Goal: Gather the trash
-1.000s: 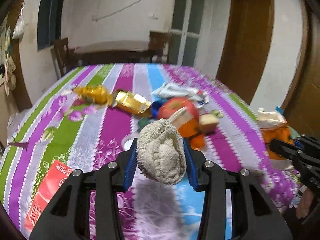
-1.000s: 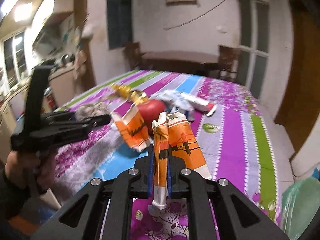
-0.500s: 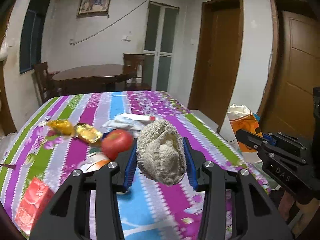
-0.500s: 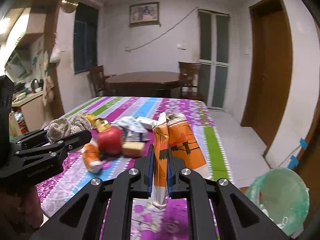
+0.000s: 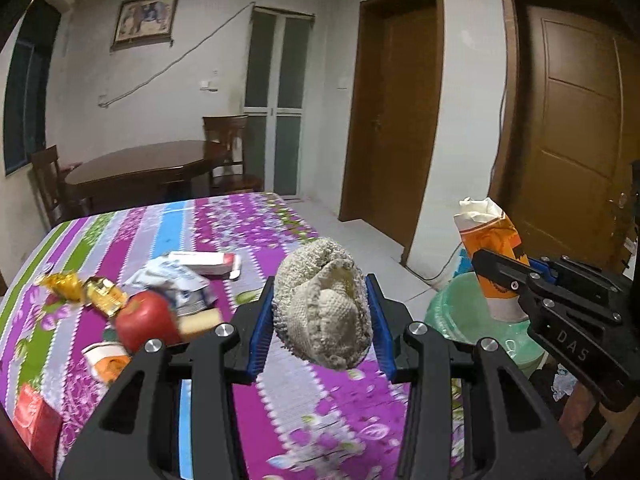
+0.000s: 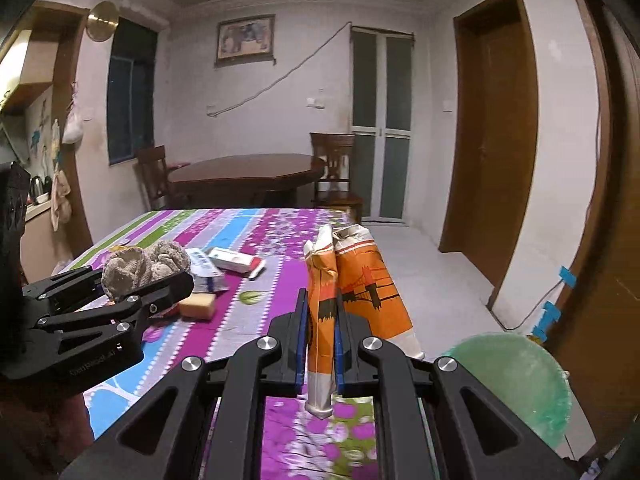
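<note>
Both grippers have swung right, off the table's middle and toward its edge, and the green bin now shows below the right one, where half a second ago only its rim peeked in.

Nearest, the left gripper is clamped on a grey rag, a wadded, knitted lump bulging out between the blue pads and hanging clear above the cloth. The right gripper pinches a carton, orange and white, crushed flat and creased, standing upright in the jaws with its sealed end poking out below. Holding each piece high and firmly keeps it from dragging on the striped cloth during the carry.

Just beyond the table edge sits the bin, a pale green bag-lined pail on the floor; the carton seems to hover near its rim, so the drop looks close.

Farther out on the table more trash waits: an apple, a sponge-like yellow block, a second small carton, gold wrappers, a white box and a red packet.
</note>
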Demonstrator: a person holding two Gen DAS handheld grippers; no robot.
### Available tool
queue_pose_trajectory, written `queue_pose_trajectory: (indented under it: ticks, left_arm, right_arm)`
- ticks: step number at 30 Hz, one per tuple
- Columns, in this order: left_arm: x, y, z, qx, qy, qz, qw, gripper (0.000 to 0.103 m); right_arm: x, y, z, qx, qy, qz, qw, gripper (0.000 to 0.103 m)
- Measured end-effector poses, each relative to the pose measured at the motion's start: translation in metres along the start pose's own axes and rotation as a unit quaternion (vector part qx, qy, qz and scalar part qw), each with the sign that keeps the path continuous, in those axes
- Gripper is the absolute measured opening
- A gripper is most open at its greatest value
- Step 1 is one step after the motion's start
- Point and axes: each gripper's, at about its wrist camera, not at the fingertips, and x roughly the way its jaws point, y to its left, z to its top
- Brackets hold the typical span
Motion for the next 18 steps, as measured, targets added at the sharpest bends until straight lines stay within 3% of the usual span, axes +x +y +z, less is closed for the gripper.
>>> queue_pose_trajectory:
  ticks: [18]
  left_arm:
    - [0.066,-0.117,0.014,0.065,0.029,-0.086,0.9937,0.041]
  right_arm:
    - [-0.027,-0.154,-0.028,0.048,0.051,-0.113,0.991,0.011]
